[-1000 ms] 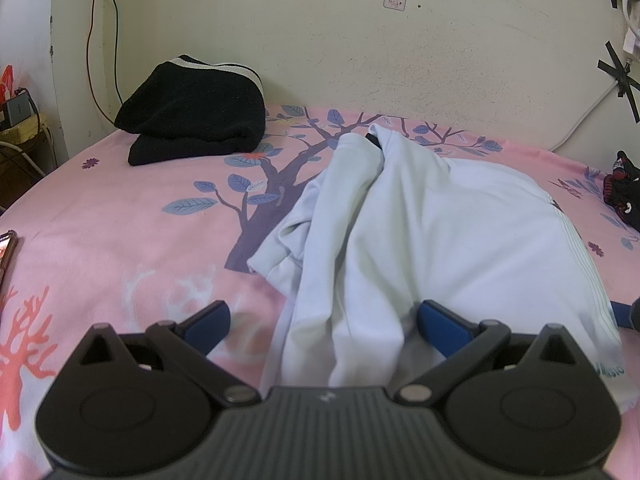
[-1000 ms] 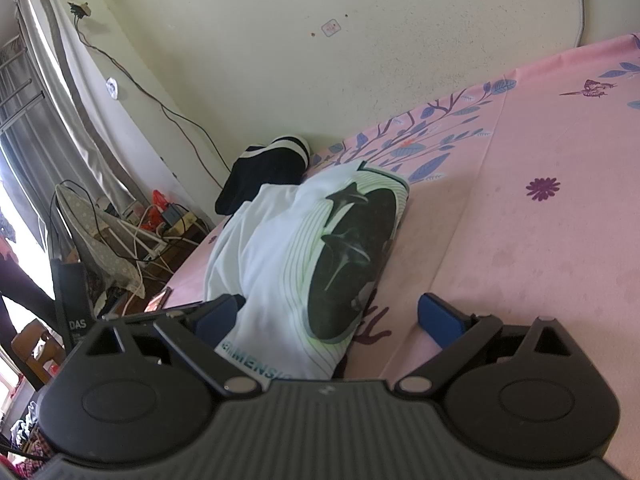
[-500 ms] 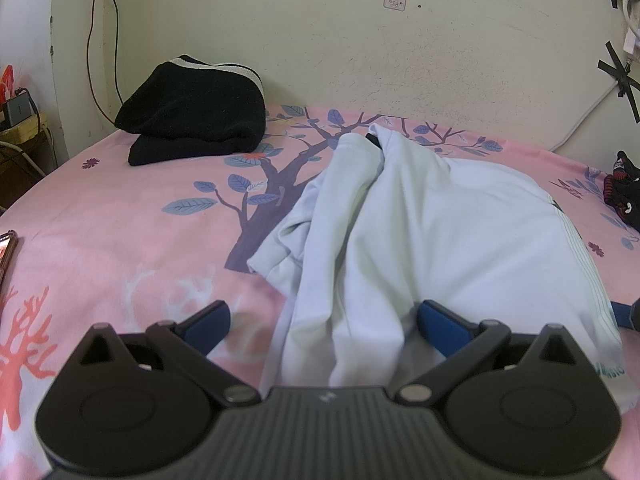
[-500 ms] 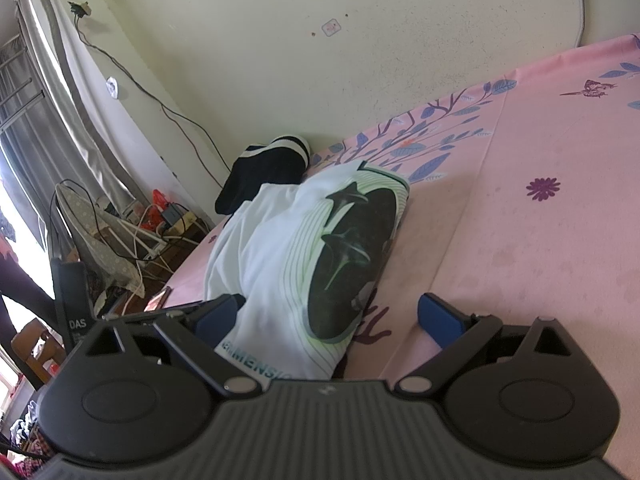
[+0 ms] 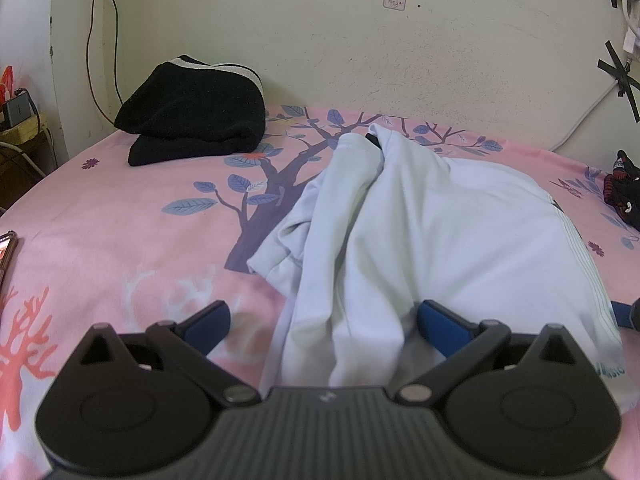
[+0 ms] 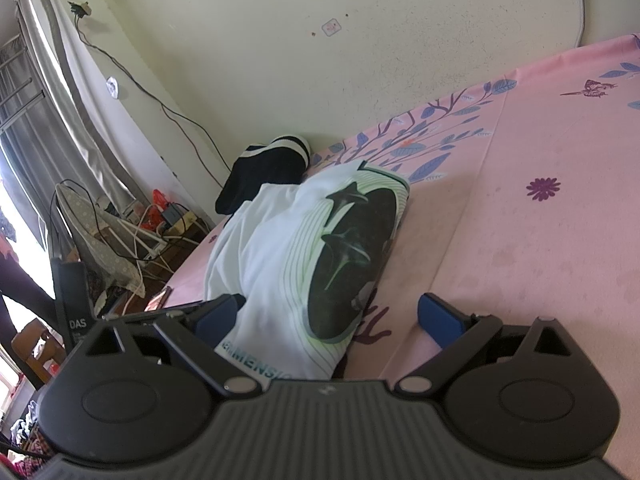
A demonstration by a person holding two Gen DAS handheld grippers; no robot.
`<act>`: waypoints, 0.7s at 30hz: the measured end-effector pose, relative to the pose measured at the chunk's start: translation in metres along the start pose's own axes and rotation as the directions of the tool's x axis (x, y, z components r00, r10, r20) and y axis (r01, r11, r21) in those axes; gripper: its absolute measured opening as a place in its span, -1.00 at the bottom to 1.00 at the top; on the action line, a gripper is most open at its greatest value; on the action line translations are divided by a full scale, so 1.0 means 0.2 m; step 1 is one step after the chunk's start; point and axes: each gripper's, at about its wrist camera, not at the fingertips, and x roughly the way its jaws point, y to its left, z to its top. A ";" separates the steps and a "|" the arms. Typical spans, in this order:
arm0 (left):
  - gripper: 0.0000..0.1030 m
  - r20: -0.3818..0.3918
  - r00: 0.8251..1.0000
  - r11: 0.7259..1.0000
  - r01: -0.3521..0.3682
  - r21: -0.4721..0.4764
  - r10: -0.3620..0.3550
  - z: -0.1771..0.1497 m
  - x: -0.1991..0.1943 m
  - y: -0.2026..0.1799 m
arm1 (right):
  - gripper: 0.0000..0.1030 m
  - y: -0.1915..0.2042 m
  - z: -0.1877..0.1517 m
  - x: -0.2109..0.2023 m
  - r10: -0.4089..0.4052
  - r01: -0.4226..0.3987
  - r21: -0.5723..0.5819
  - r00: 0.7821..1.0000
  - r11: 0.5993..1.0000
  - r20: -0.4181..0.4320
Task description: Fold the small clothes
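Note:
A pale blue-white T-shirt (image 5: 432, 232) lies rumpled on the pink bedsheet (image 5: 120, 232). Its near hem lies between the blue fingers of my left gripper (image 5: 324, 318), which stands open over it. From the right wrist view the same T-shirt (image 6: 272, 264) shows a large black print and green stripes. My right gripper (image 6: 332, 314) is open too, with the shirt's printed corner between its fingers. A blue fingertip (image 5: 622, 314) of the right gripper shows at the right edge of the left wrist view.
A folded black garment (image 5: 196, 120) with white stripes sits at the back left by the wall. A dark toy (image 5: 624, 196) lies at the right edge. A phone (image 5: 6, 248) rests on the bed's left edge. Cables and clutter (image 6: 132, 232) crowd the floor beside the bed.

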 end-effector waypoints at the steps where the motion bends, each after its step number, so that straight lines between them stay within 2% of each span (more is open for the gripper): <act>1: 1.00 0.000 1.000 1.000 0.000 0.000 0.000 0.00 0.00 0.00 | 0.80 0.00 0.00 0.00 0.000 0.000 0.000 1.000 1.000 0.000; 21: 1.00 0.000 1.000 1.000 0.001 0.000 -0.001 0.00 0.00 0.00 | 0.80 0.00 0.00 0.00 -0.003 0.003 -0.007 1.000 1.000 0.001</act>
